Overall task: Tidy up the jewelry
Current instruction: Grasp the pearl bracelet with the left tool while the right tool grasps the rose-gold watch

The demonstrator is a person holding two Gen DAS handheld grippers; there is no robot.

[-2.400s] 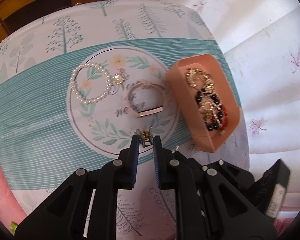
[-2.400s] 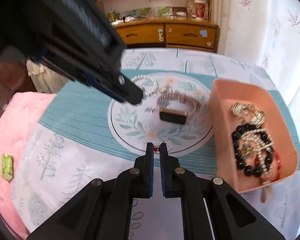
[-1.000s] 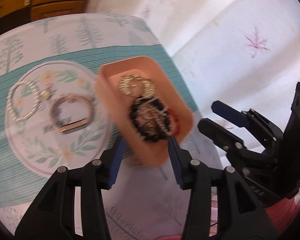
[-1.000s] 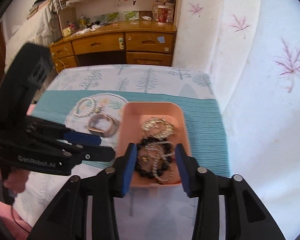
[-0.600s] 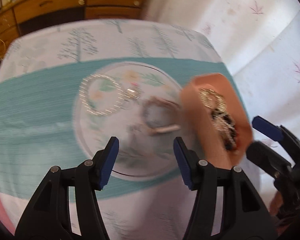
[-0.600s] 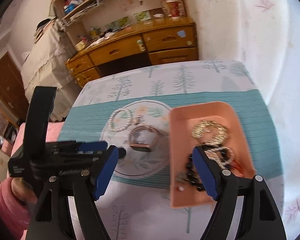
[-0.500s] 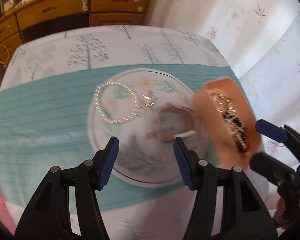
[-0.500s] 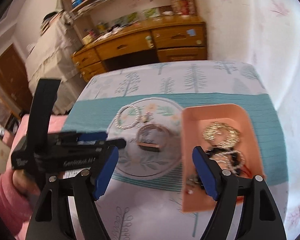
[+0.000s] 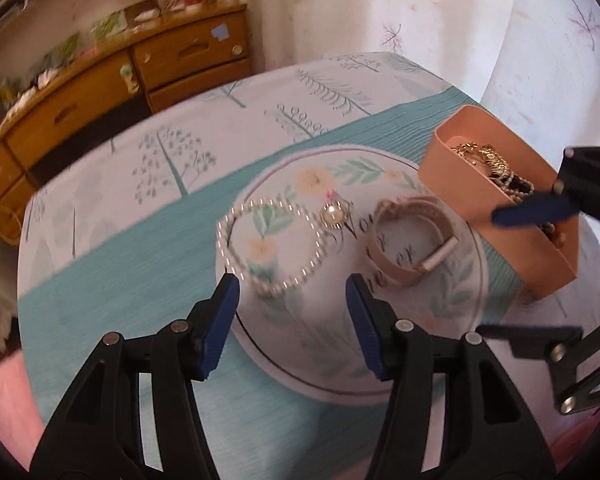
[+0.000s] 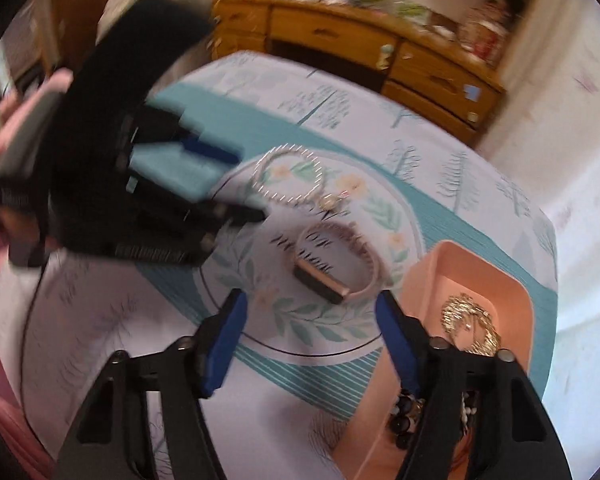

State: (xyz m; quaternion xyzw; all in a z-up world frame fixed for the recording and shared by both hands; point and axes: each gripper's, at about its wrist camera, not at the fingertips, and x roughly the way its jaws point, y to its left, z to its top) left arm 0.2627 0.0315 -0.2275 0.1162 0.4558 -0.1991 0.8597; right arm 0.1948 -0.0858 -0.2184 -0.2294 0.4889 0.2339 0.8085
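Observation:
A pearl bracelet [image 9: 268, 248], a small pearl ring [image 9: 334, 216] and a pink band bracelet [image 9: 412, 244] lie on the round floral print of the tablecloth. A peach tray [image 9: 500, 240] to their right holds gold and beaded pieces. My left gripper [image 9: 294, 312] hovers over the near side of the pearl bracelet, its jaws closing with nothing between them. My right gripper [image 10: 310, 336] hangs just short of the band bracelet [image 10: 336, 268], its jaws closing on nothing. From there the pearl bracelet [image 10: 288, 176], the tray [image 10: 484, 280] and the left gripper [image 10: 228, 180] show.
The table's far edge faces a wooden dresser [image 9: 100, 92] with drawers. A white patterned curtain [image 9: 500, 40] hangs behind and to the right. A hand in a pink sleeve [image 10: 4, 216] holds the left gripper. The right gripper [image 9: 536, 212] reaches over the tray.
Both grippers let go of the small pieces they pinched at first, then swung from over the tray to the round print. Their jaws stand much wider than at the start.

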